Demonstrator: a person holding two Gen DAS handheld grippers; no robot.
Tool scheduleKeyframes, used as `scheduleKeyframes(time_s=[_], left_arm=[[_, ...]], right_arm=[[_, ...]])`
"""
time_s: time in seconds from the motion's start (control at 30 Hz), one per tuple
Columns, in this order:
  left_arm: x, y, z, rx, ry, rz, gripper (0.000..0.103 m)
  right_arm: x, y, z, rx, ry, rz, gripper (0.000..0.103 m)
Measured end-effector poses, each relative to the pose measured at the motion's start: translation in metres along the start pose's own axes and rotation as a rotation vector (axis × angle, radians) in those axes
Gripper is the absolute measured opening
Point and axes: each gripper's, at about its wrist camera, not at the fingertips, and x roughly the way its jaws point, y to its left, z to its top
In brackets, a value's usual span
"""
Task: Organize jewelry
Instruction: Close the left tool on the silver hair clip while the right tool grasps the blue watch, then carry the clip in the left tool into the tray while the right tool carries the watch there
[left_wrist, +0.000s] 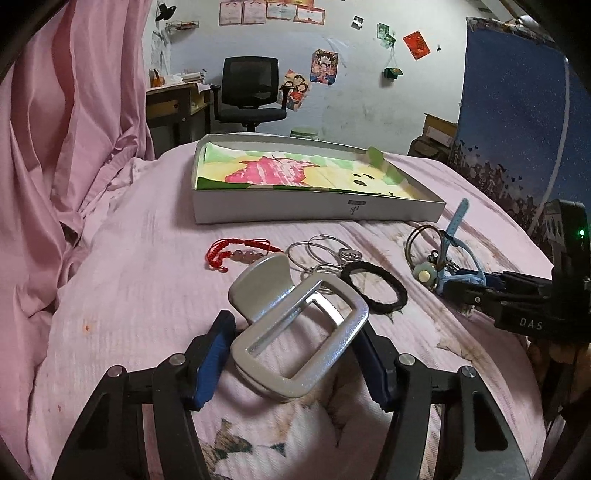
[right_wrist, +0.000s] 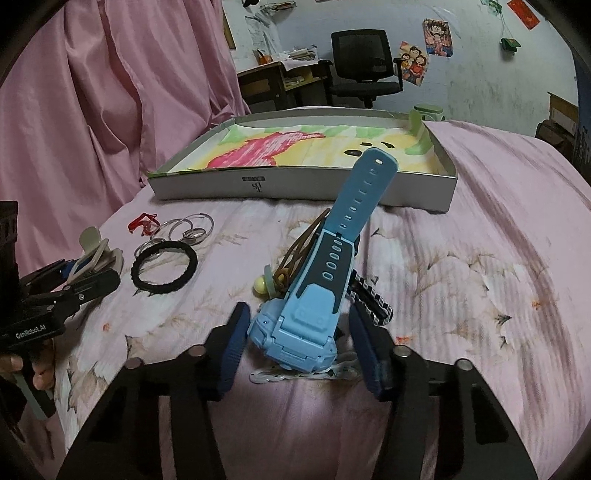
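on the pink bedspread (left_wrist: 147, 295), the jewelry lies loose in a row in front of a shallow white box (left_wrist: 317, 212). seen from the left wrist and going left to right: a red cord bracelet (left_wrist: 236, 251) with pale beads, then a silver hair claw clip (left_wrist: 295, 325), thin silver hoops (left_wrist: 317, 251) with a small ring just beyond it, a black hair tie (left_wrist: 373, 286) touching the hoops, brown bands with a pale flower charm (left_wrist: 426, 275), and a light blue watch (left_wrist: 454, 236) at the far right.

the box sits farther back on the bed, well apart from the bracelet. it holds only a sheet with a pink, yellow and green drawing (left_wrist: 280, 171) lying flat on its bottom; none of the jewelry is in it. one corner flap at its right end stands up.

the left tongs (left_wrist: 295, 365) straddle the claw clip. the right blue pad sits against the clip's edge, while the left pad (left_wrist: 214, 365) looks a little clear of it, so i cannot tell whether they are clamped on it.

the right tongs (right_wrist: 299, 354) stand on either side of the watch case (right_wrist: 295, 332), whose strap sticks up toward the box. a slim gap shows at each pad, so they are not yet pressing on it. a white patterned band and a black-and-white striped piece (right_wrist: 369, 299) lie under and beside the watch.
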Motion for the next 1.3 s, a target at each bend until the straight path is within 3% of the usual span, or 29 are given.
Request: scheduleKeyframes(time_s=[0.27, 0.77, 0.9, 0.93, 0.97, 1.3], left_arm=[[-0.011, -0.026, -0.010, 0.024, -0.035, -0.006, 0.061], [-0.022, -0.049, -0.017, -0.028, -0.073, -0.064, 0.061], [-0.027, -0.051, -0.013, -0.031, -0.103, -0.060, 0.061], [-0.027, -0.052, -0.012, -0.032, -0.104, -0.059, 0.061], [-0.027, -0.053, -0.011, -0.035, -0.104, -0.062, 0.061], [-0.033, -0.050, 0.004, -0.061, -0.130, -0.074, 0.061]], right_arm=[[-0.012, -0.001, -0.005, 0.008, -0.036, 0.010, 0.037], [-0.046, -0.010, -0.025, -0.002, -0.137, 0.004, 0.032], [-0.058, -0.009, -0.029, -0.013, -0.187, -0.005, 0.028], [-0.061, -0.009, -0.029, -0.021, -0.197, -0.005, 0.025], [-0.062, -0.009, -0.029, -0.029, -0.197, -0.005, 0.016], [-0.071, -0.009, -0.024, -0.055, -0.230, -0.005, 0.015]])
